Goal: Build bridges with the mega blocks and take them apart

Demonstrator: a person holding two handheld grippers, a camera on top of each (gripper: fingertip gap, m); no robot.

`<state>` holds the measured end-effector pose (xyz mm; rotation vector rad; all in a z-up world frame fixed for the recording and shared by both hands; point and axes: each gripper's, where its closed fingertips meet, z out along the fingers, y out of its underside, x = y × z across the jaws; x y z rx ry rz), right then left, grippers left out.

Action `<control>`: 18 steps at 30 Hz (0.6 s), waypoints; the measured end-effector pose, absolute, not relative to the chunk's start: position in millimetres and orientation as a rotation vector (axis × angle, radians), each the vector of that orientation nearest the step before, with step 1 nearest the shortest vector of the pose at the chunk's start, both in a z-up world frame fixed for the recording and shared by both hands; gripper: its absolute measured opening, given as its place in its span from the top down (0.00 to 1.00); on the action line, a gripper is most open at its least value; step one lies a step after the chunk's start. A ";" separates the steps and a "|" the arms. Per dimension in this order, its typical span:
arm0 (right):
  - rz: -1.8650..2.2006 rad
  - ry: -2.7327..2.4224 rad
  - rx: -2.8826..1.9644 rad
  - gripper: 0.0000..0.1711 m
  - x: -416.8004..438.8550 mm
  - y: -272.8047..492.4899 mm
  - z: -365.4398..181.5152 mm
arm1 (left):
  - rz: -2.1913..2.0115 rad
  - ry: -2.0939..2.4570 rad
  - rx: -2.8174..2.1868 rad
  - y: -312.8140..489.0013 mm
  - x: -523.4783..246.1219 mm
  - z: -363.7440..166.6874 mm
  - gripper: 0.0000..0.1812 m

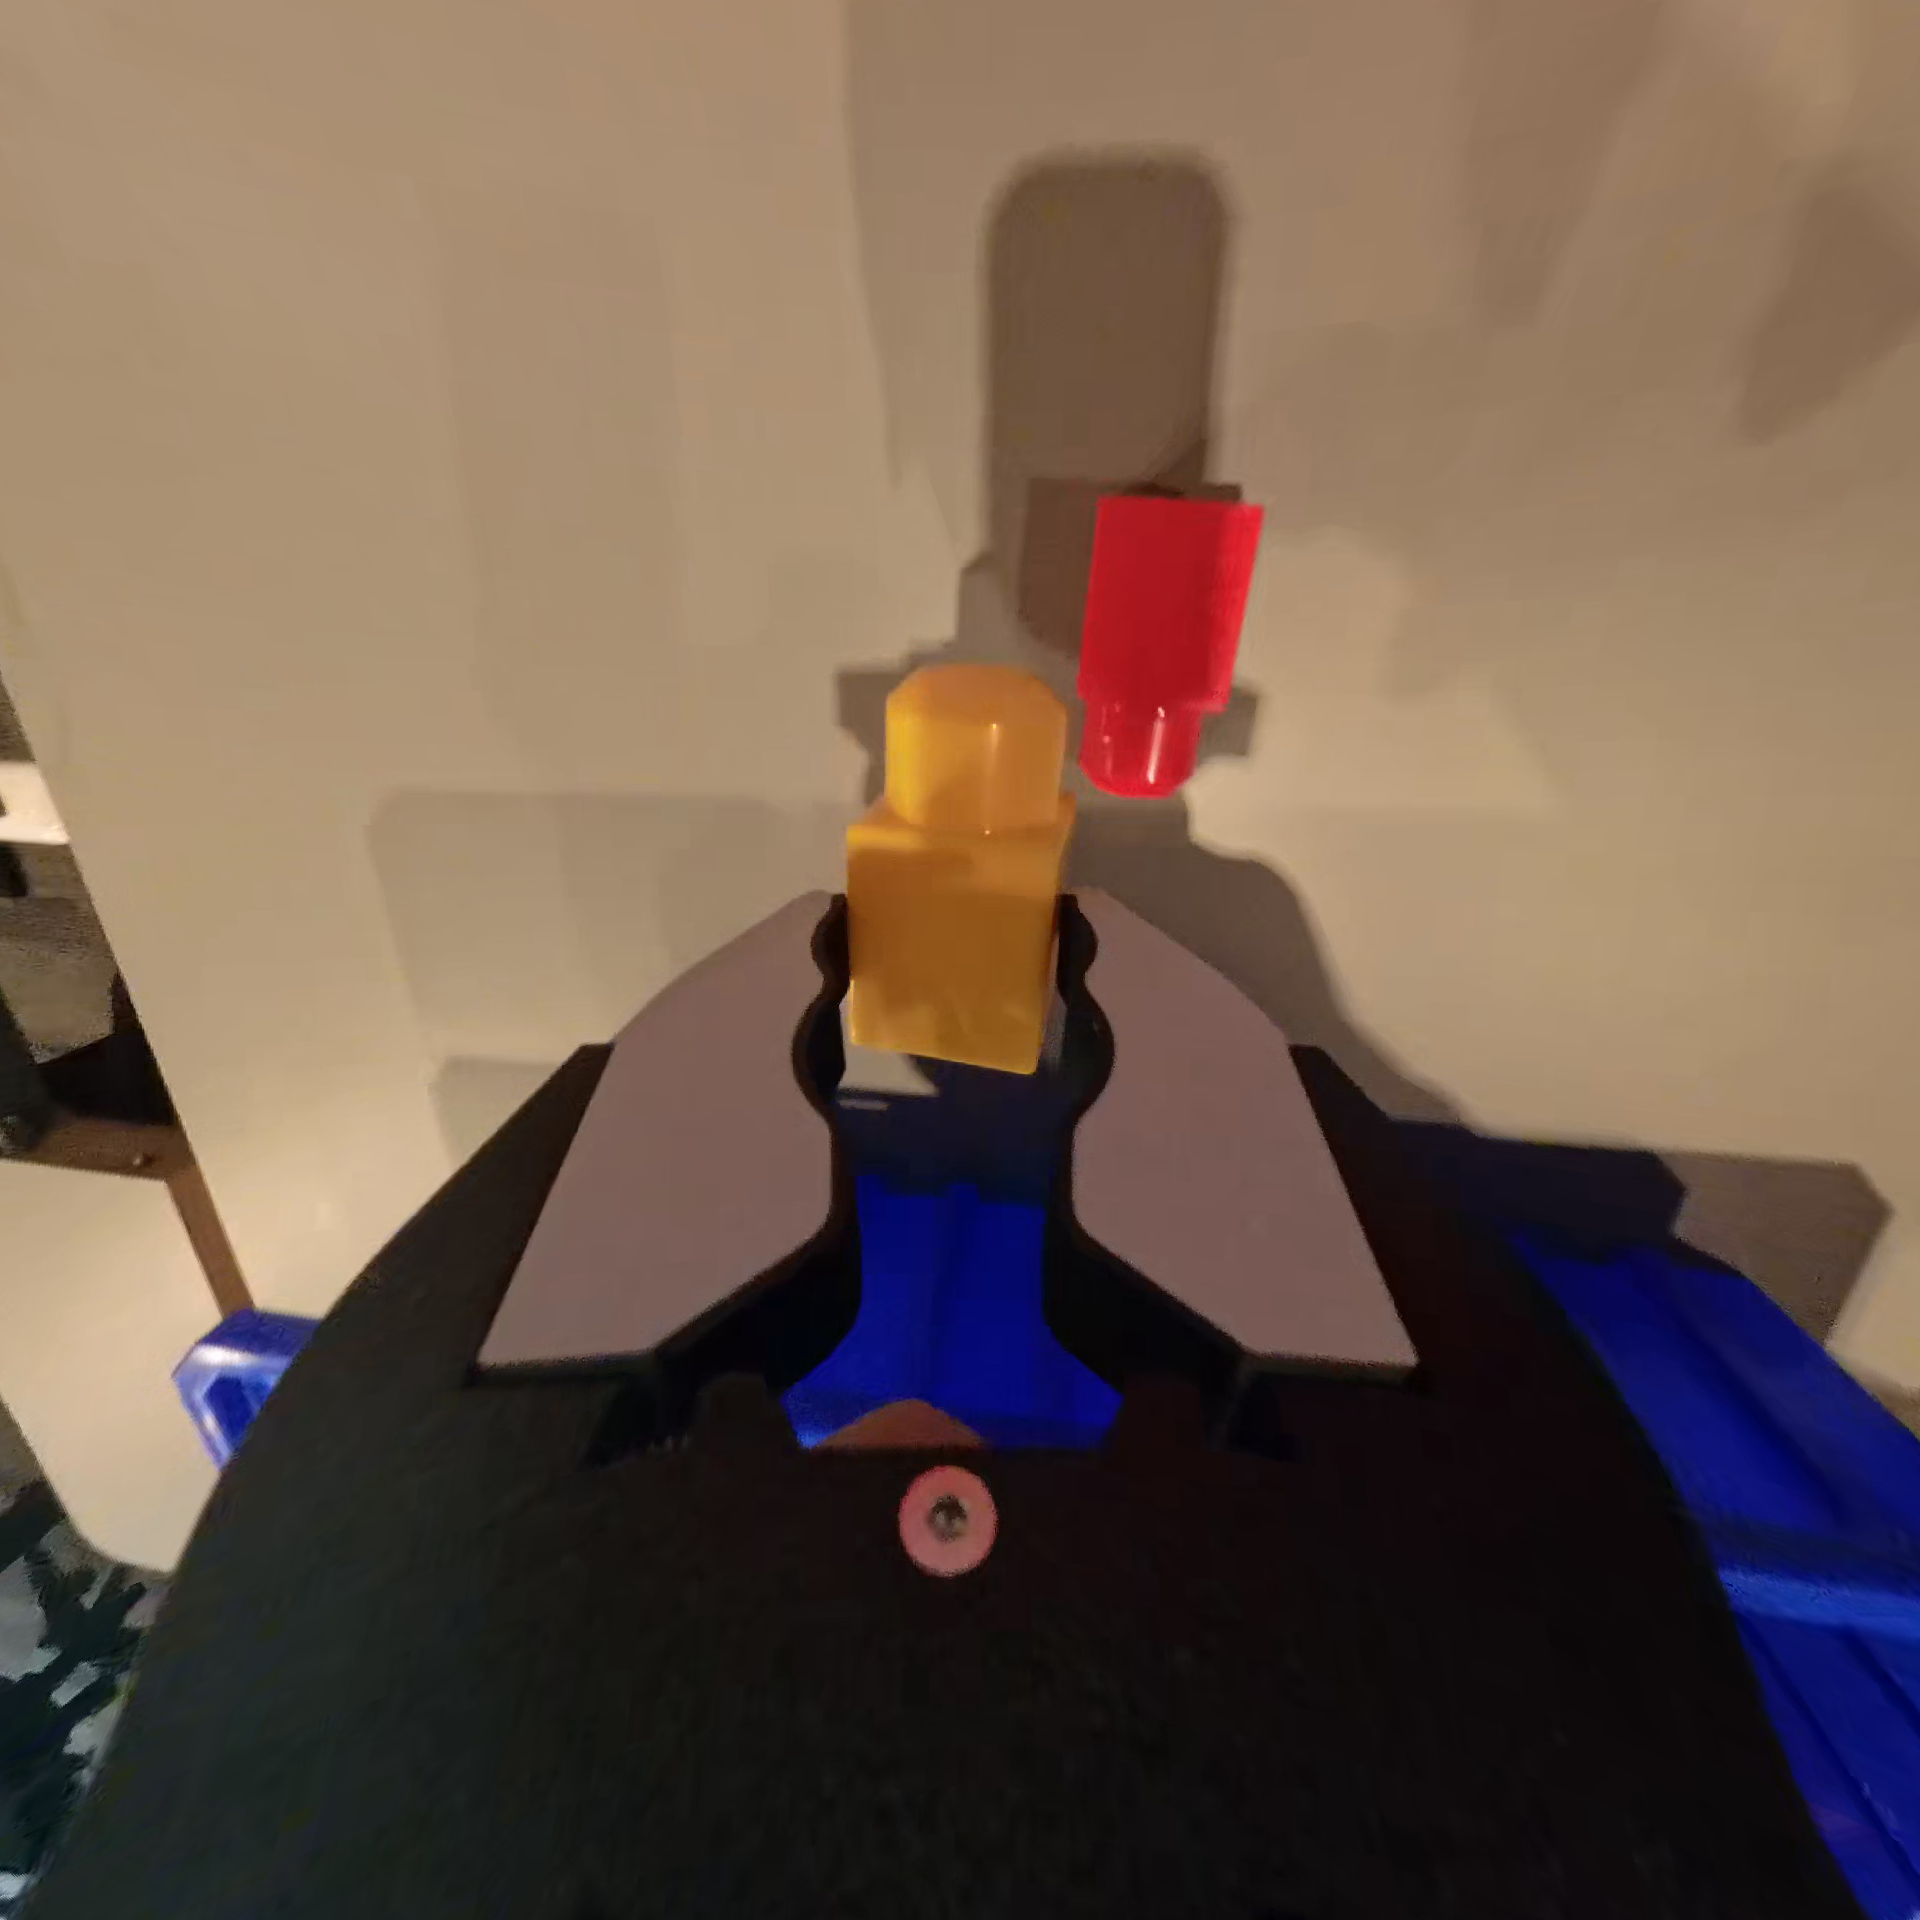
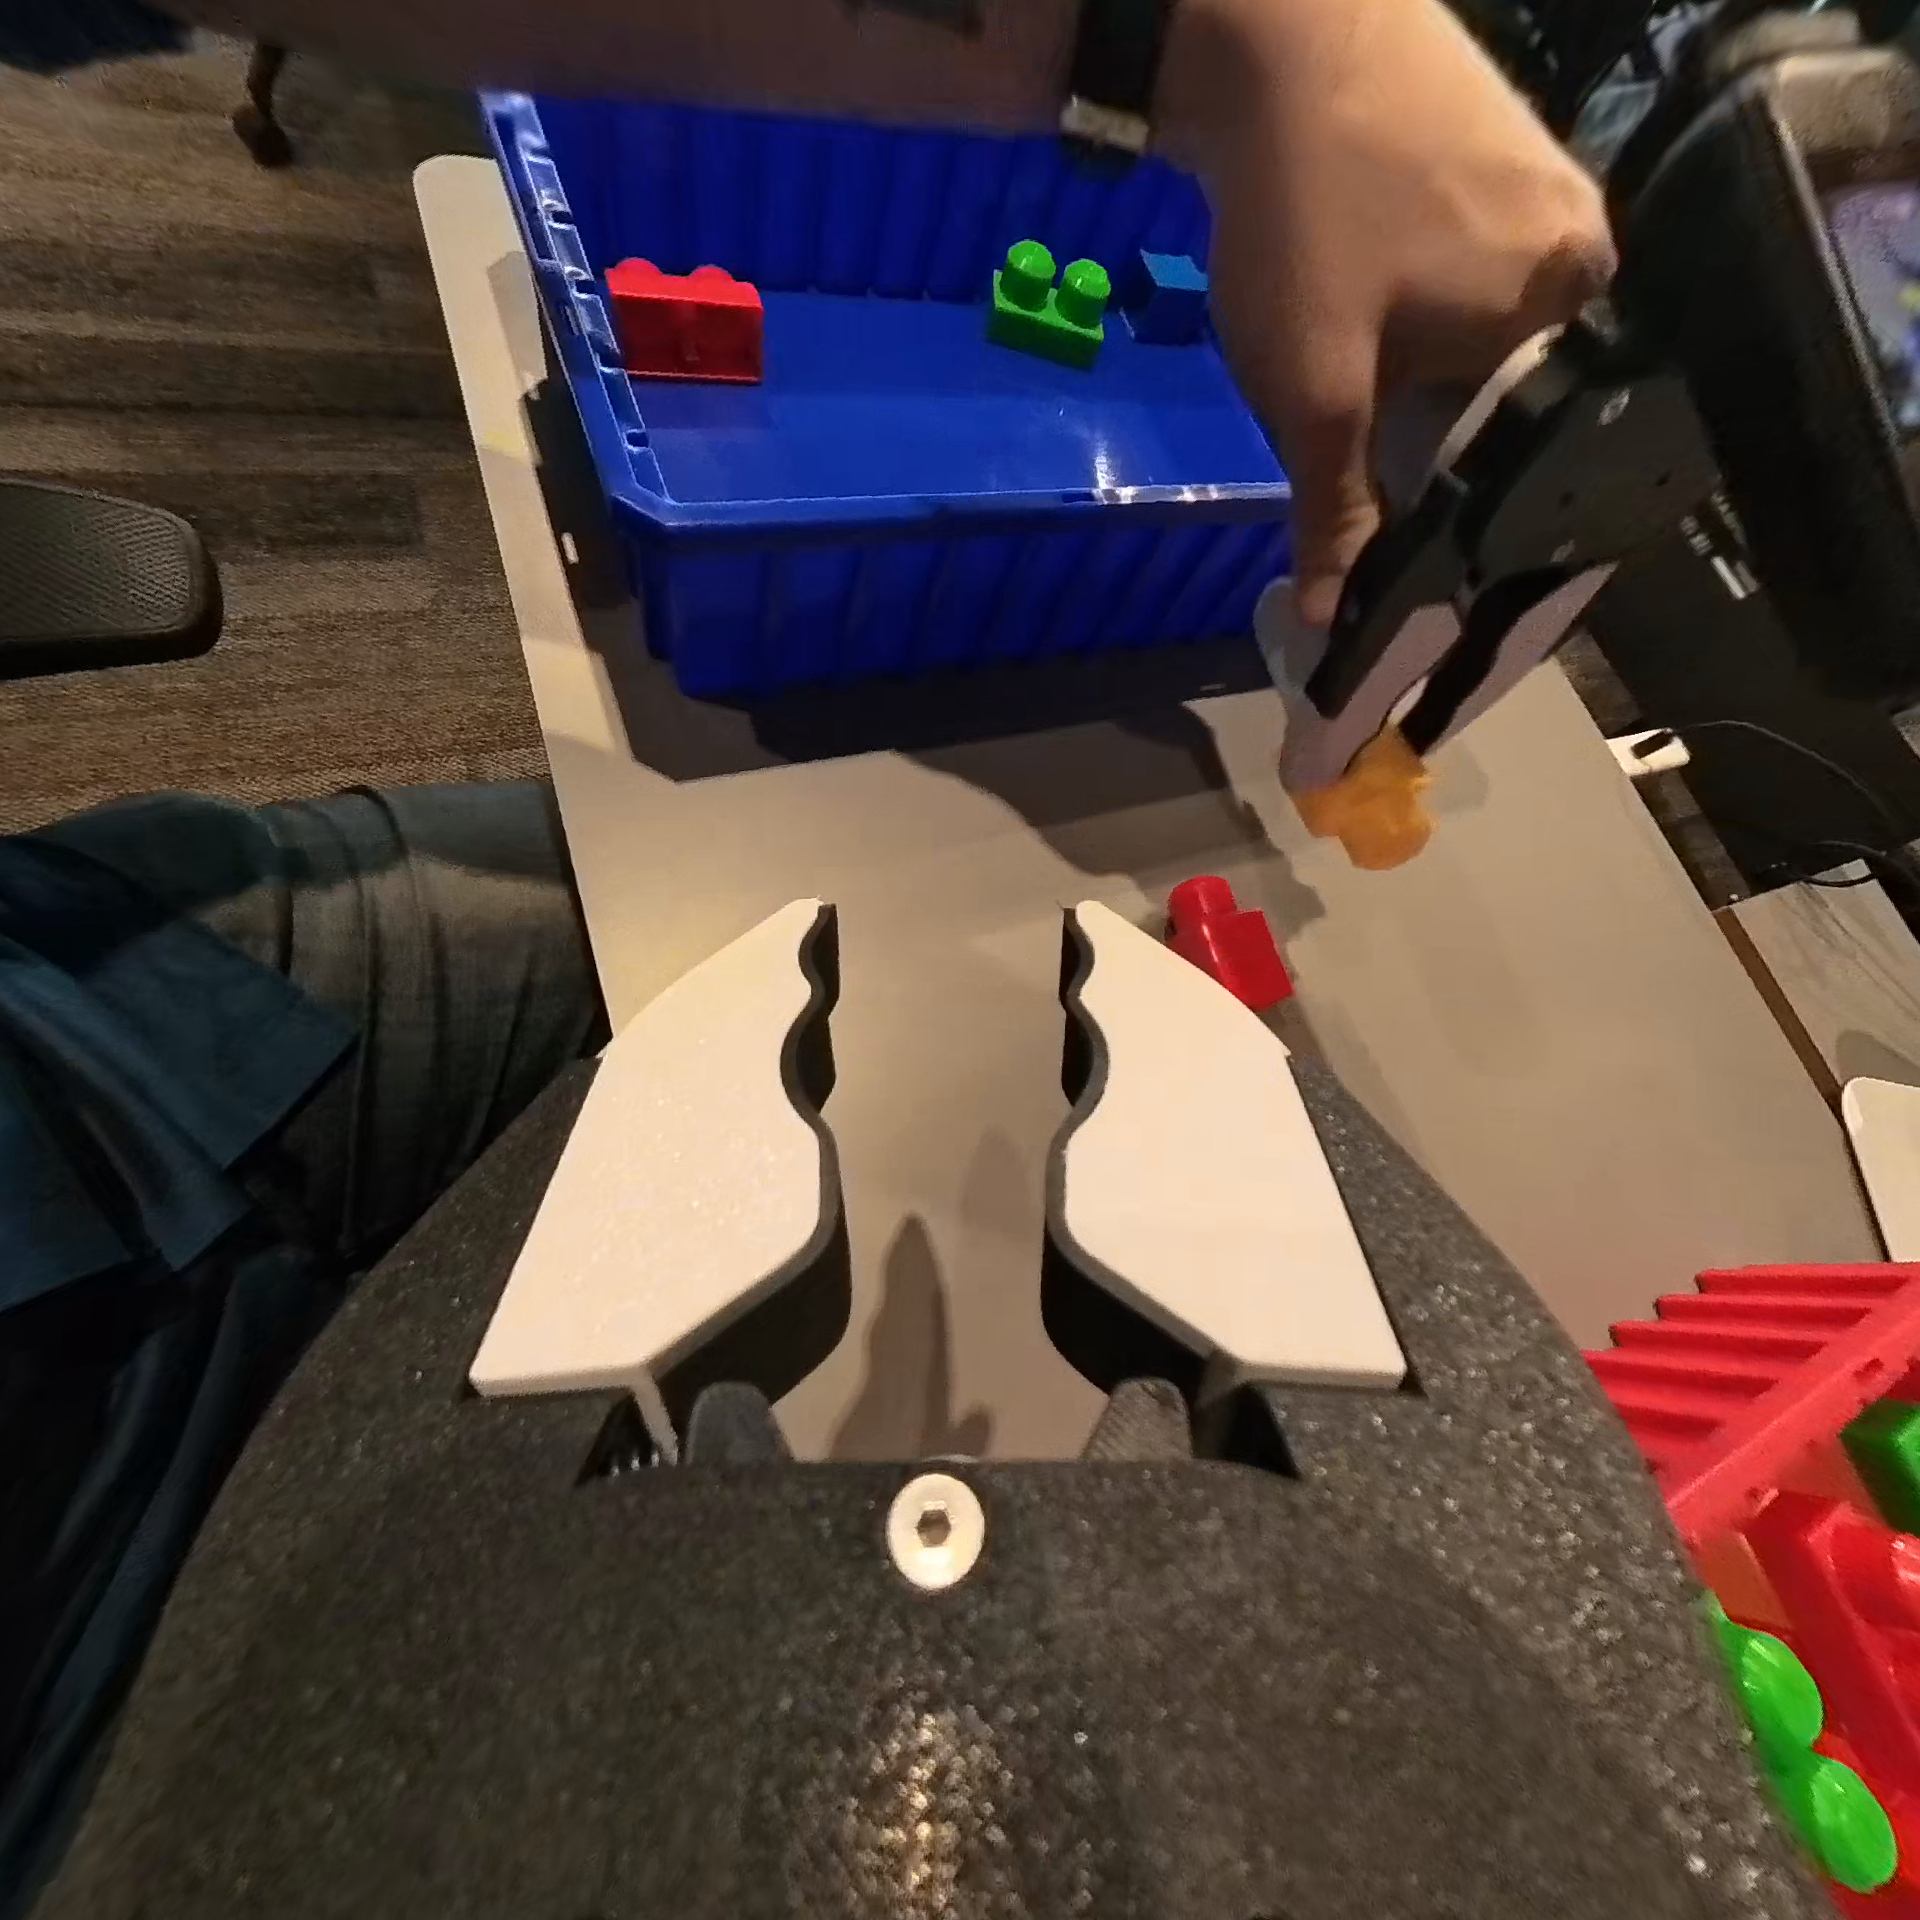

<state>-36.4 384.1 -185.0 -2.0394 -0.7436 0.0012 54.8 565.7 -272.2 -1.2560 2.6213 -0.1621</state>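
**Yellow block in hand, red one waiting**

On my left, the blue bin (image 2: 935, 540) sits at the far end of the counter (image 2: 1455, 1091), with a red two-stud block (image 2: 686, 322), a green one (image 2: 1049, 301) and a small blue one (image 2: 1169, 296) inside it. My left tongs (image 1: 954, 966) are clamped on the yellow block (image 1: 951, 935), pads squeezing its flat side walls, stud pointing away from me. It looks like hollow hard plastic: light, stiff, a bit glossy, so I reckon those flat sides are the place to hold it, never the rounded stud. Just beyond it the red single-stud block (image 1: 1158, 644) lies tipped over on the counter; the picture is blurred, so how close the two are I can't quite say. Moving right, my right tongs (image 2: 948, 997) are spread wide and hold nothing, hovering over bare counter. Far right, the red bin (image 2: 1745, 1382) carries more red and green blocks.
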 end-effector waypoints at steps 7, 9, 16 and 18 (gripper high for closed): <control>-0.004 -0.739 -2.046 0.76 -28.9 385.2 -186.7 | -0.131 2.643 -1.265 563.4 90.0 -311.2 0.79; -0.004 -0.737 -2.049 0.76 -27.2 385.3 -187.3 | -0.141 2.652 -1.266 560.4 95.6 -320.5 0.79; 0.006 -0.735 -2.067 0.76 -22.9 385.2 -193.5 | -0.165 2.683 -1.298 557.7 95.9 -342.7 0.78; 0.008 -0.739 -2.074 0.76 -22.9 385.2 -195.7 | -0.180 2.680 -1.310 557.4 95.2 -344.6 0.74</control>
